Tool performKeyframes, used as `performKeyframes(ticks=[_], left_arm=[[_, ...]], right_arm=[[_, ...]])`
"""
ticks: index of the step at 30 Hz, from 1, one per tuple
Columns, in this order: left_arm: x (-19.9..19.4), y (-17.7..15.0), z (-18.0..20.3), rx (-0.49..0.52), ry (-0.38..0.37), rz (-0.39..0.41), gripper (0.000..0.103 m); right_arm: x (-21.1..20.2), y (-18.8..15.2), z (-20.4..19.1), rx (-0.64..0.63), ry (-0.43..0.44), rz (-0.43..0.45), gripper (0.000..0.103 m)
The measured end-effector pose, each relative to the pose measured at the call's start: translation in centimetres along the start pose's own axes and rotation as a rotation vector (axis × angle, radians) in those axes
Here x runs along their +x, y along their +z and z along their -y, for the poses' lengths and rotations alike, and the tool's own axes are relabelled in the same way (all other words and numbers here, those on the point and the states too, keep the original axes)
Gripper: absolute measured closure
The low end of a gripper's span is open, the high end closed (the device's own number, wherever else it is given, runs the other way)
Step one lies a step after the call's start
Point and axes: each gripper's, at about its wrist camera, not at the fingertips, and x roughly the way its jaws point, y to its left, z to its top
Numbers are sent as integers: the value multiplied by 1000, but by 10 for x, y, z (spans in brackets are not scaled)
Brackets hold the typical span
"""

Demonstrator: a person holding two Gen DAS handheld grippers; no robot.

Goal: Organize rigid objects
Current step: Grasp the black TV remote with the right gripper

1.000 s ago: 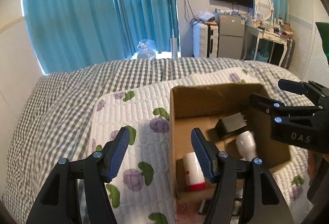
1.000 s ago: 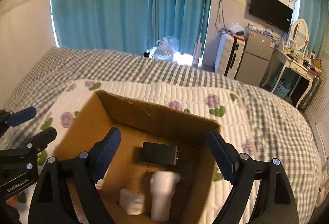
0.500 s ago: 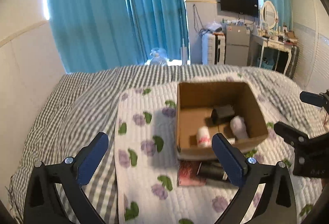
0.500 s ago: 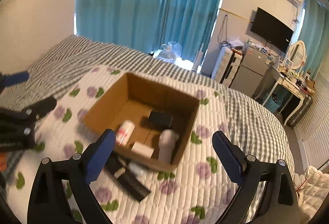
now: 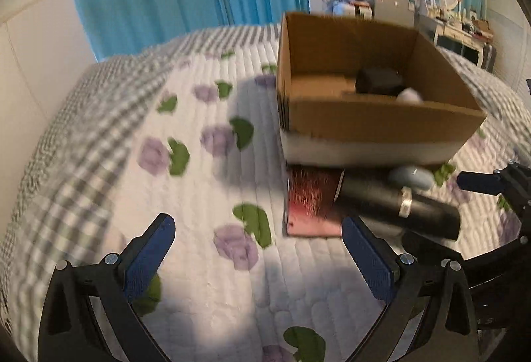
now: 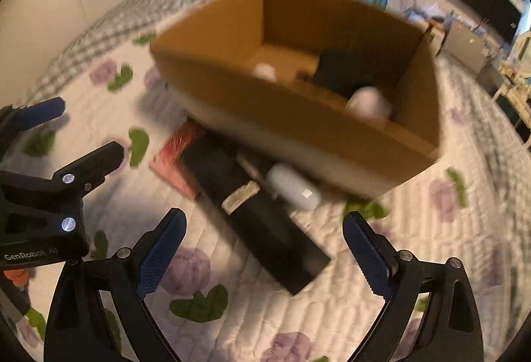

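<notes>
1. A long black cylinder (image 5: 398, 204) is seen lying on the quilted bed (image 5: 199, 262), just in front of the cardboard box (image 5: 381, 126), partly over a flat red booklet (image 5: 308, 206) and touching a pale blue oval case (image 6: 293, 186).
2. Inside the box, a black item (image 6: 341, 71) and white rounded items (image 6: 368, 103) are already stowed.
3. The right gripper (image 6: 264, 249) is held above the cylinder with jaws spread wide, nothing grasped; the left gripper (image 5: 255, 252) is likewise released, near the booklet's edge.
4. A slip is judged likely: the smooth cylinder could roll off the booklet if it is pinched off-centre.
5. The blue case could be nudged under the box, and the two grippers, close together, could collide.
</notes>
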Motion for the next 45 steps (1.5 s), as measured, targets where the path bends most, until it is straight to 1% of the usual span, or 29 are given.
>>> performKeyframes(ticks=[2,4,6,7,8,9,12,15,17,21,23,28,29,30,31,32,33,34,37,39,40,41,42,43,45], left_arm=[[3,-3,0,2,-5,-10,0],[3,-5,-2,-7,-14,-7,0],[1,-6,-3,-18,-23,-7,0],[0,-6,-4,-23,-26,-7,0],[0,-6,-5,-28,-29,-8,0],[0,-7,-6,-34,-33,-11,0],[-1,-8,-7,-44,-38,-11,0],[-1,-8,-6,-47,-36,-11,0],[-1,-9,-6,-46,-37,-11,0],[-2,-9,-5,-40,-40,-4,0],[-3,-10,-3,-31,-37,-1,0],[-5,-10,4,-17,-51,-8,0],[-5,-10,7,-10,-56,-14,0],[-5,-11,11,-2,-57,-19,0],[-5,-12,14,5,-58,-21,0],[-6,-12,18,18,-64,-21,0],[-6,-13,22,27,-68,-21,0],[-6,-13,24,34,-68,-22,0],[-7,-16,30,51,-68,-27,0],[-6,-18,31,51,-72,-32,0],[-6,-19,30,49,-71,-36,0],[-5,-19,30,47,-71,-40,0],[-5,-20,30,47,-72,-41,0],[-5,-20,30,48,-72,-41,0],[-5,-19,31,50,-70,-43,0]], right_arm=[[11,-3,-5,-26,0,-23,18],[21,-3,-9,-40,7,-44,25],[25,-1,-12,-49,1,-39,27],[26,0,-13,-52,-3,-35,32],[27,0,-14,-52,-11,-33,38],[29,0,-14,-50,-26,-33,41],[26,-4,-15,-54,-28,-28,44],[18,-13,-18,-62,-19,-34,52],[9,-22,-18,-41,9,-32,58],[-13,-39,-12,12,0,-22,60],[-29,-47,-6,65,16,-10,61],[-54,-60,11,157,16,24,64],[-56,-64,13,168,12,29,69],[-57,-63,15,180,4,39,77],[-61,-66,19,197,-15,47,96],[-61,-64,21,212,-19,51,103],[-59,-65,25,235,-10,48,103],[-54,-66,31,259,16,25,103],[-39,-69,37,276,50,-23,103],[-37,-69,36,280,48,-22,101],[-35,-69,35,282,51,-25,89],[-34,-69,37,290,55,-30,58],[-32,-70,37,297,54,-28,44],[-32,-71,38,306,50,-25,37],[-25,-71,37,313,45,-45,37]])
